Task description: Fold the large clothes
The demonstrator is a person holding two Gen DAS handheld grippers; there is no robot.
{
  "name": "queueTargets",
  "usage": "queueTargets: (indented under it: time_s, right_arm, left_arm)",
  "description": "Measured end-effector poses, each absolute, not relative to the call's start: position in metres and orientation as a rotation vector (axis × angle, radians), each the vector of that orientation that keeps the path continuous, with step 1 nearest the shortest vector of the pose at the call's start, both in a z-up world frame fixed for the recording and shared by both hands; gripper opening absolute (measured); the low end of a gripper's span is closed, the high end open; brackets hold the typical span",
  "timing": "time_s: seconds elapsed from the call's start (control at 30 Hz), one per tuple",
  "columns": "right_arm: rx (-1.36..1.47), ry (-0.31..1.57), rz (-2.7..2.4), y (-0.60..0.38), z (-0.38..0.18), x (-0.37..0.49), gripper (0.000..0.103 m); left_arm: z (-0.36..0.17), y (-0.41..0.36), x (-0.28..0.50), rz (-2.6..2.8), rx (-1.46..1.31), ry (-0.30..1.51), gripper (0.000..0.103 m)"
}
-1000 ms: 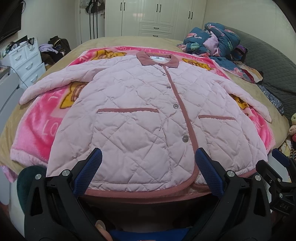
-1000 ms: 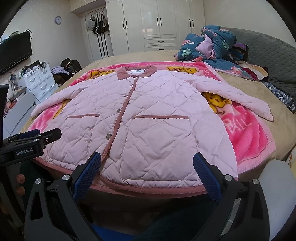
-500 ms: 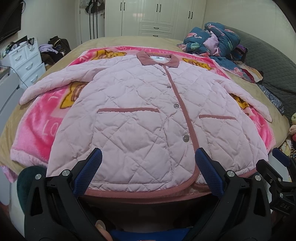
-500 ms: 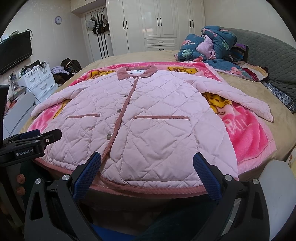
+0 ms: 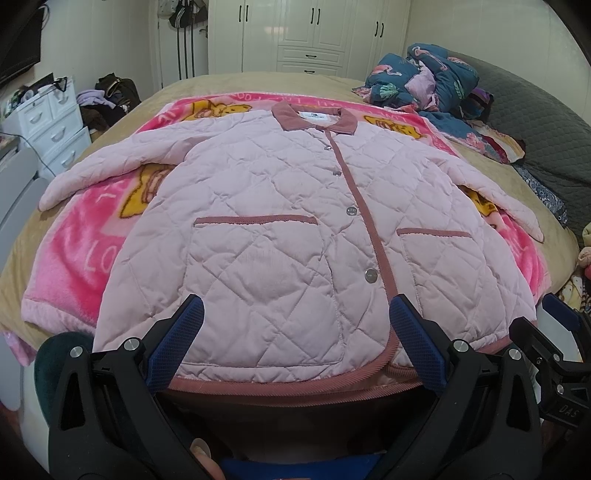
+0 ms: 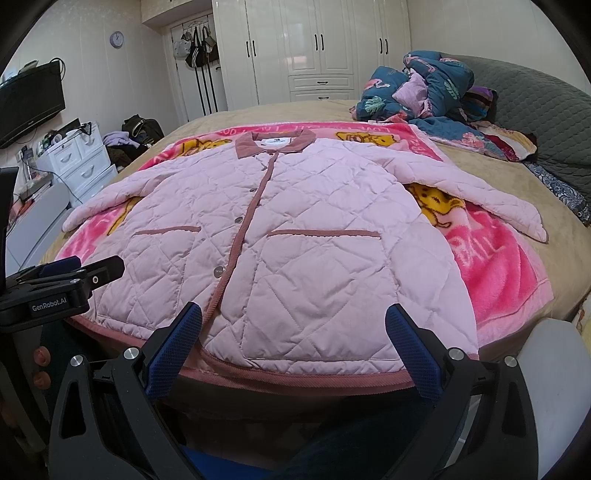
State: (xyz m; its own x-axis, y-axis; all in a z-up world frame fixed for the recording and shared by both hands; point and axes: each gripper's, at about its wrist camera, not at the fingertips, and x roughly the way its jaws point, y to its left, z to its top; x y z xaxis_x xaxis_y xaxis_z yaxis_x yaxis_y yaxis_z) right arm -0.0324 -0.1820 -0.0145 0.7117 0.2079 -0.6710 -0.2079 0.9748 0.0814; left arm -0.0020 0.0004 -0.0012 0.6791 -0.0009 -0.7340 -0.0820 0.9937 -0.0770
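A pale pink quilted jacket point(image 5: 280, 236) with dusty-rose trim lies flat, front up and buttoned, sleeves spread, on a bright pink cartoon blanket point(image 5: 74, 254) on the bed. It also shows in the right wrist view point(image 6: 295, 236). My left gripper point(image 5: 295, 314) is open and empty, held just before the jacket's bottom hem near its left half. My right gripper point(image 6: 293, 323) is open and empty, just before the hem near its right half. Each gripper shows at the edge of the other's view.
A heap of dark floral bedding point(image 5: 428, 81) lies at the far right of the bed, by a grey headboard point(image 5: 535, 122). White drawers point(image 5: 48, 118) and bags stand on the left; white wardrobes point(image 5: 314, 33) are behind. The bed edge lies just below the hem.
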Motion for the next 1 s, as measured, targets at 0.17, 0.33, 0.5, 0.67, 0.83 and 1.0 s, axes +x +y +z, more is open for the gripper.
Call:
queueTargets:
  time_s: [0.17,0.33,0.5,0.67,0.83,1.0]
  right_arm:
    - [-0.008,0.75,0.237,-0.177,-0.015,-0.028,0.099]
    - [-0.017,0.735,0.242,-0.173,-0.009,-0.02,0.099]
    - [-0.021,0.725,0.25,-0.171,-0.003,-0.011,0.099]
    - [-0.024,0.716,0.258,-0.167,0.004,0.003,0.099]
    - [-0.017,0.706,0.252,-0.167,0.011,0.02,0.099]
    - [-0.011,0.703,0.246,-0.166,0.019,0.039,0.099]
  left_arm:
    - [-0.003,0.002,0.001,0.046,-0.104,0.832,0.094]
    - [-0.003,-0.001,0.007,0.05,-0.1,0.834,0.094]
    - [-0.003,-0.001,0.017,0.054,-0.104,0.842,0.094]
    - [0.001,0.004,0.028,0.071,-0.114,0.842,0.094]
    - [0.006,0.01,0.044,0.083,-0.127,0.84,0.094]
    - [0.013,0.015,0.06,0.101,-0.134,0.84,0.094]
